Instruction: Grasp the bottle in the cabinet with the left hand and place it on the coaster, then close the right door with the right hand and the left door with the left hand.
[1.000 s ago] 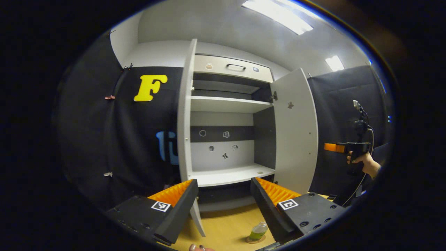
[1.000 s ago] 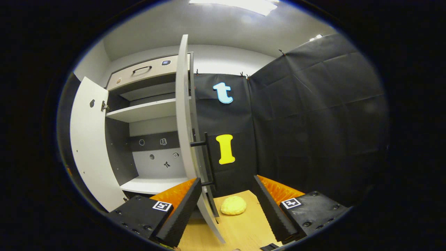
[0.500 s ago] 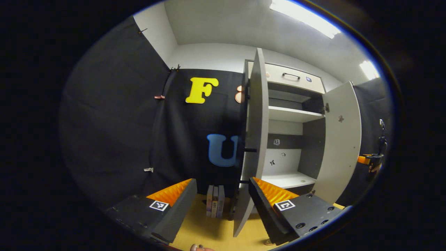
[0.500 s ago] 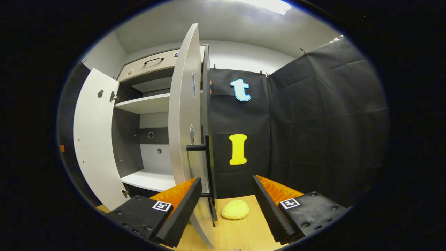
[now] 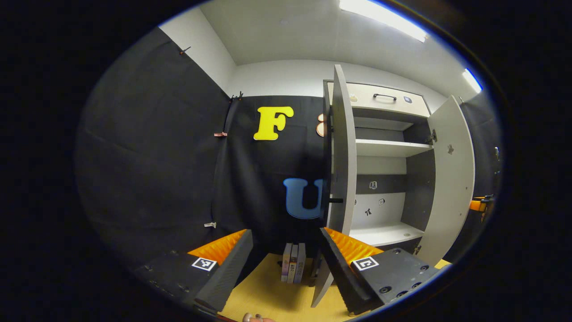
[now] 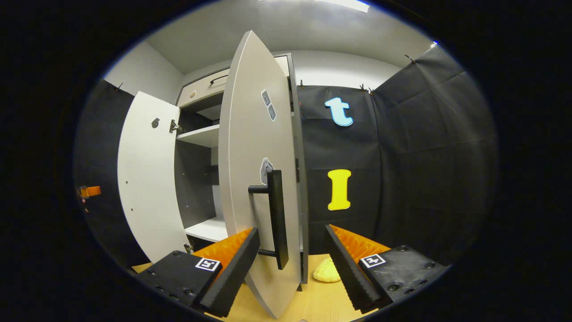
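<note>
The white cabinet stands with both doors swung out and its shelves bare. In the left gripper view the left door is seen nearly edge-on, just above my right-hand finger. My left gripper is open with nothing between its fingers, short of that door. In the right gripper view the right door shows its outer face with a black bar handle. My right gripper is open, and the door's lower corner lies between its fingers in the image. The left door stands farther off.
Several books stand on the wooden tabletop left of the cabinet. A yellow rounded object lies on the tabletop behind the right door. Black cloth walls close in both sides. The other gripper shows at the far right edge.
The left gripper view has swung left, so the bottle and coaster have left it and the books have come in. The right gripper has come round to the right door's outer face and handle.
</note>
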Tool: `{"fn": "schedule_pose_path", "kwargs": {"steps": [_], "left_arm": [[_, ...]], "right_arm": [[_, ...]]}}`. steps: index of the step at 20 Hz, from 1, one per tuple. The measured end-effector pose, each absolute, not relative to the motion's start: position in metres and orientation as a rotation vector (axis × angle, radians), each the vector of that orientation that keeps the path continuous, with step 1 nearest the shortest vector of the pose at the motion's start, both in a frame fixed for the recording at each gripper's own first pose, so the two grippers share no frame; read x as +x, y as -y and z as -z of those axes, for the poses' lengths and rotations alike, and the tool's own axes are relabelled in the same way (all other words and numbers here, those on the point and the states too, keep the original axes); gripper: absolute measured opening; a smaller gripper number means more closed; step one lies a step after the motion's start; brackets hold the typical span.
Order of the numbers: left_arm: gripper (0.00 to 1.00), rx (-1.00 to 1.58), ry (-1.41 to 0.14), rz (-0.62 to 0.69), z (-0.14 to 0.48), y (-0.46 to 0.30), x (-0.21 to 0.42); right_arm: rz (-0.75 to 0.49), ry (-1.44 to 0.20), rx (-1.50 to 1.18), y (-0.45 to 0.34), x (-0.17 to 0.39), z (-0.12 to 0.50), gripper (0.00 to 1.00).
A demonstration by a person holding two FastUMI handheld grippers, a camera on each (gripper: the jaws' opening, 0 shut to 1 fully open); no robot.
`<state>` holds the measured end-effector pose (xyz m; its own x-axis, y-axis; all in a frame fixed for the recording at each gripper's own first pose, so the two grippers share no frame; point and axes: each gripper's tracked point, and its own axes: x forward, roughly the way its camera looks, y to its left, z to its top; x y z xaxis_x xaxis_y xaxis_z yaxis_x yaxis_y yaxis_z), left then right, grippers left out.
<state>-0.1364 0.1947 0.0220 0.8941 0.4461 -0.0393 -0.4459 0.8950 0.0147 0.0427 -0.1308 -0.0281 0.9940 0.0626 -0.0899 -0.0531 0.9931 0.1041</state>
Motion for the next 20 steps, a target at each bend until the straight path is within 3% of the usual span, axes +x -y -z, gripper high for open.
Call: {"fn": "schedule_pose_path", "kwargs": {"steps": [9,13,20], "left_arm": [[0.95,0.005,-0.065,-0.428,-0.011,-0.188,-0.104],[0.95,-0.028,-0.062,-0.402,-0.004,-0.191,-0.094],[0.95,-0.052,-0.071,-0.34,0.015,-0.186,-0.073]], "right_arm": [[-0.173,-0.107,0.117,0.066,0.075,0.04,0.98],[-0.301,-0.167,0.16,0.013,0.074,0.055,0.98],[-0.255,-0.187,0.121,0.031,0.057,0.06,0.98]]}}
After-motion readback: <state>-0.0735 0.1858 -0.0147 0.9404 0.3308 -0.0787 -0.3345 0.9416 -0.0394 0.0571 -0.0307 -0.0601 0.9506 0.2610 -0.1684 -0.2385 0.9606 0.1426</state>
